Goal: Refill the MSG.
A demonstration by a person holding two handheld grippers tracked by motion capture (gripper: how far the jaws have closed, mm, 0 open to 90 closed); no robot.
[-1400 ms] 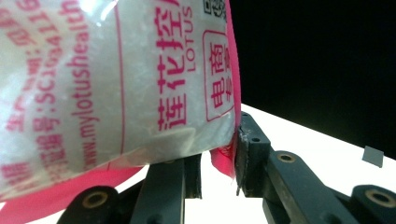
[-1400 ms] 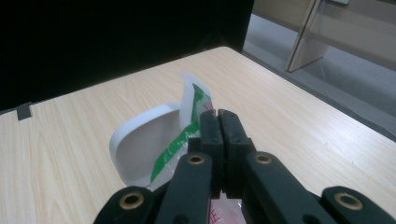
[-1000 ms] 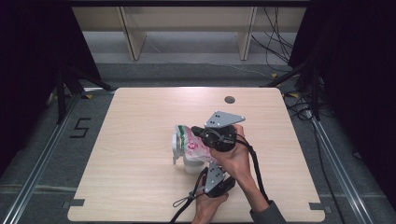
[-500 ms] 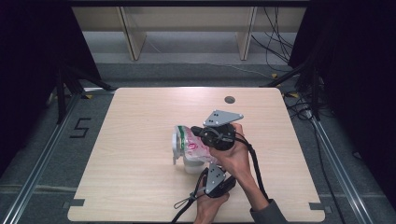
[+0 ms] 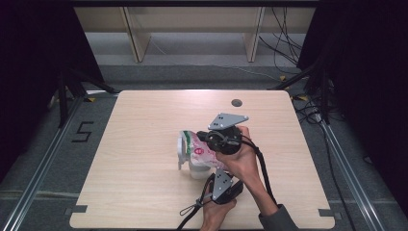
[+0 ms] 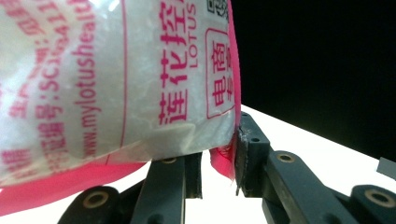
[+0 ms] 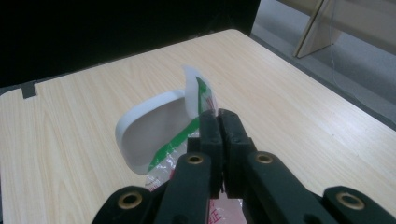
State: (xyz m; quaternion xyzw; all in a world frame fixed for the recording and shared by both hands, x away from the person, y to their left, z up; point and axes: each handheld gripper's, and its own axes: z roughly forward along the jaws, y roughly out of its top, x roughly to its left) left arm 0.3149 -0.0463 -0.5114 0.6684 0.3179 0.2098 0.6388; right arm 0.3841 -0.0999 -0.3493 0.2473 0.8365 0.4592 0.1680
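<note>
A clear plastic bag (image 5: pixel 202 151) of white powder, printed in pink and green, hangs tilted over a white jug (image 5: pixel 185 154) near the table's front middle. My right gripper (image 5: pixel 204 139) is shut on the bag's green-and-white top edge (image 7: pixel 196 91), just above the jug's oval mouth (image 7: pixel 149 135); its jaws (image 7: pixel 218 114) are pressed together. My left gripper (image 5: pixel 210 175) sits under the bag from the near side. In the left gripper view its jaws (image 6: pixel 219 144) stand apart, with the bag's pink bottom corner (image 6: pixel 222 161) hanging between them against one pad.
The light wooden table (image 5: pixel 144 125) has a small dark hole (image 5: pixel 236 102) near its far edge. Beyond it stand wooden shelf legs (image 5: pixel 137 43) and loose cables (image 5: pixel 288 53). Metal rails run along the floor on both sides.
</note>
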